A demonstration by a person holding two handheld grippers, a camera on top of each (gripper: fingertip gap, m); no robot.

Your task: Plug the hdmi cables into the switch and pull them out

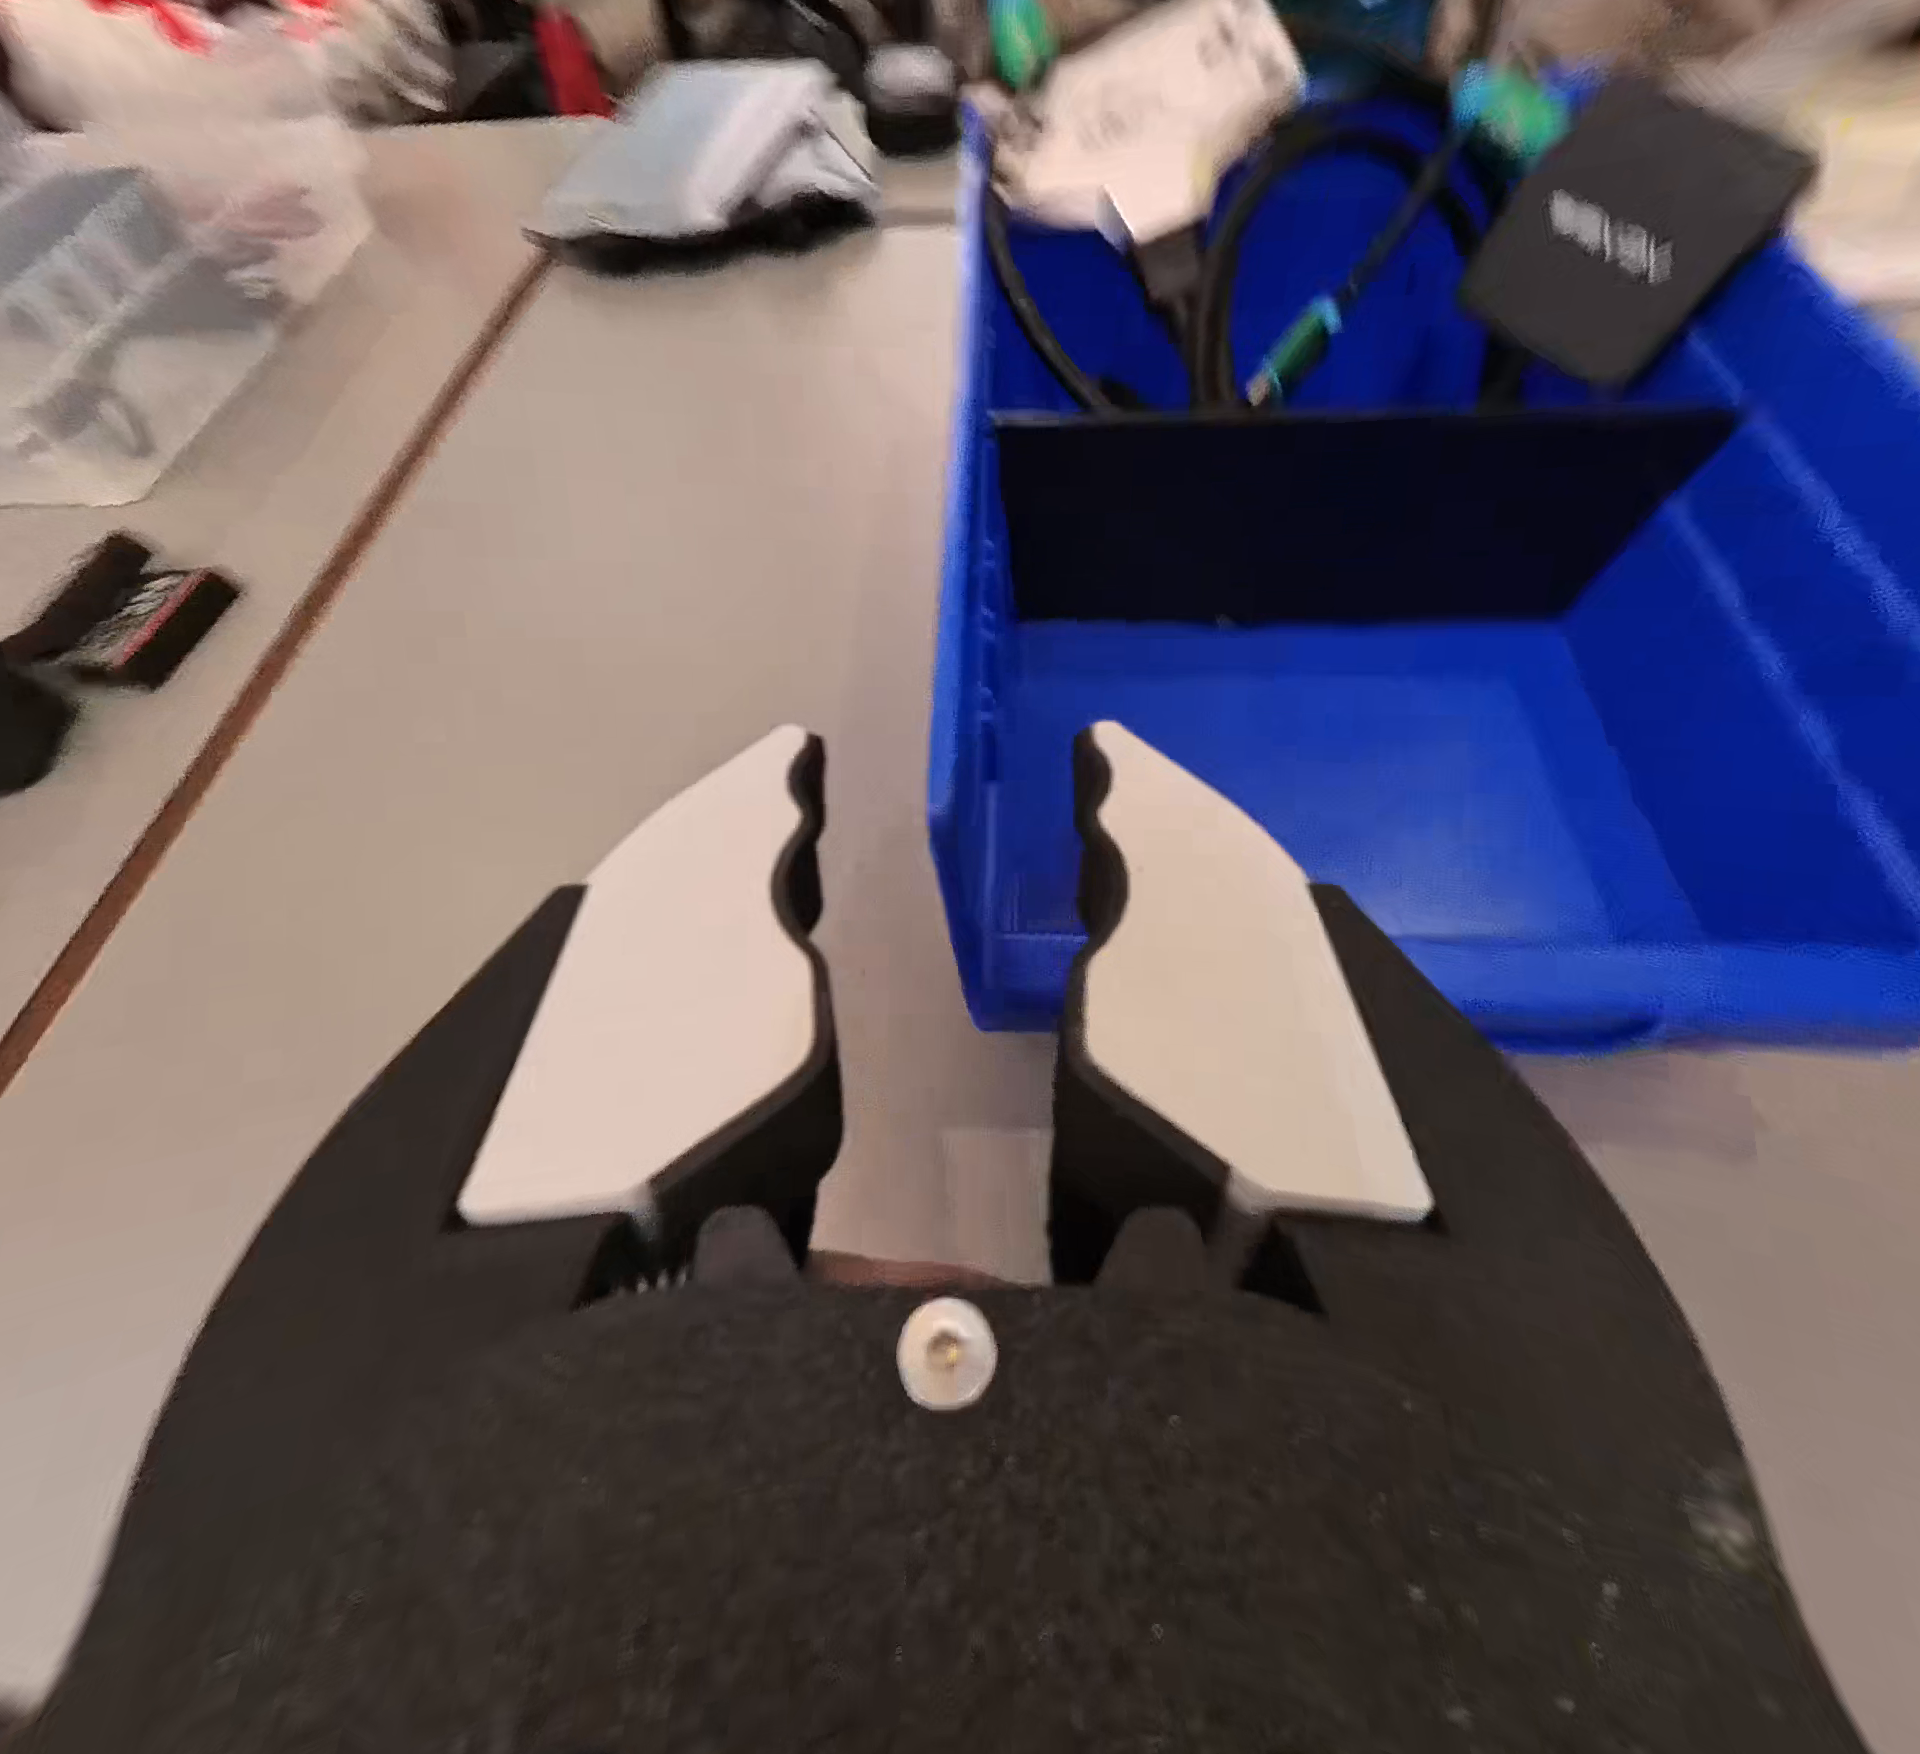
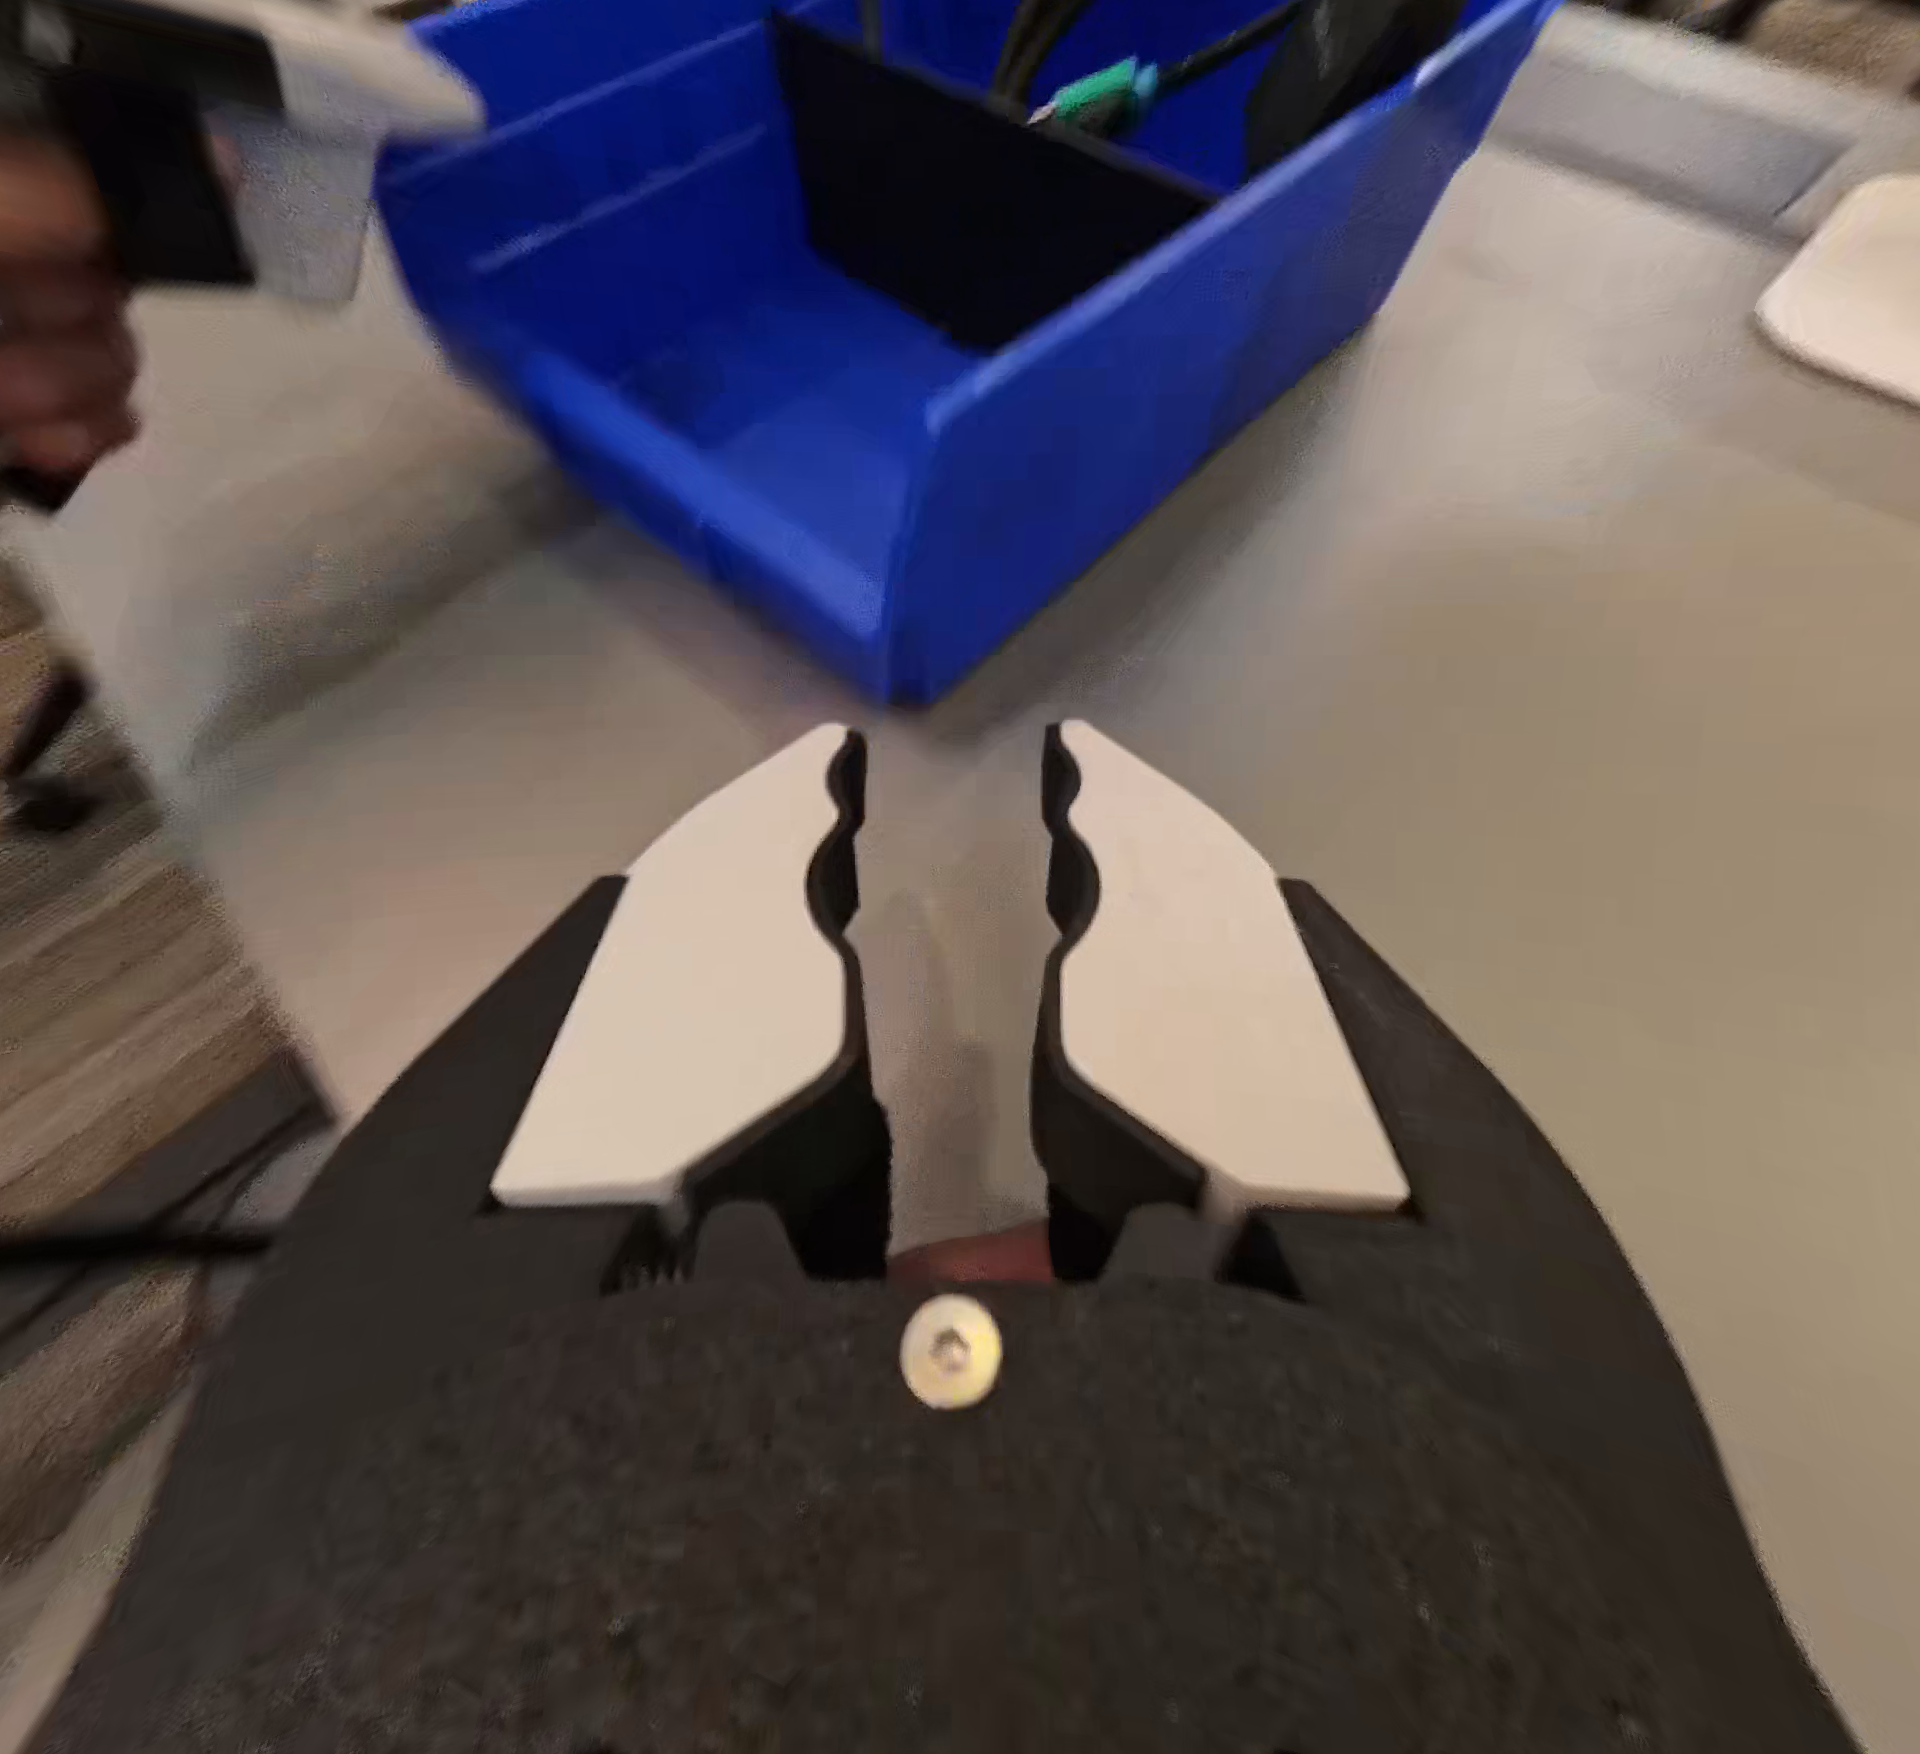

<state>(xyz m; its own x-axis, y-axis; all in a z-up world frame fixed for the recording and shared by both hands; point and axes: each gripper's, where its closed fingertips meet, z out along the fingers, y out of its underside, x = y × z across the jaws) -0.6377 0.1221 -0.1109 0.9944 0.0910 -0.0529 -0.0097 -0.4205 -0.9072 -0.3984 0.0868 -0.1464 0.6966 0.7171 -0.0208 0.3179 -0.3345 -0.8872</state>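
Observation:
A blue bin (image 1: pixel 1558 998) (image 2: pixel 1039 509) stands on the grey table, split by a dark divider (image 1: pixel 1330 520) (image 2: pixel 956 208). Its far compartment holds the black switch box (image 1: pixel 1631 239) (image 2: pixel 1351 31), leaning on the wall, and black cables (image 1: pixel 1216 302) (image 2: pixel 1039 11) with green plugs (image 1: pixel 1299 348) (image 2: pixel 1091 99). The near compartment is empty. My left gripper (image 1: pixel 948 748) is open and empty, just left of the bin's near corner. My right gripper (image 2: pixel 953 748) is open and empty, short of the bin's near right corner. Both views are blurred.
The other gripper (image 2: pixel 312 73), held by a hand, shows at the upper left of the right wrist view. White packets (image 1: pixel 717 146), a plastic bag (image 1: pixel 135 302) and a small black item (image 1: pixel 125 613) lie left of the bin. A white object (image 2: pixel 1849 291) lies at the right. About 35 centimeters separates my left fingertips from the small black item (image 1: pixel 125 613).

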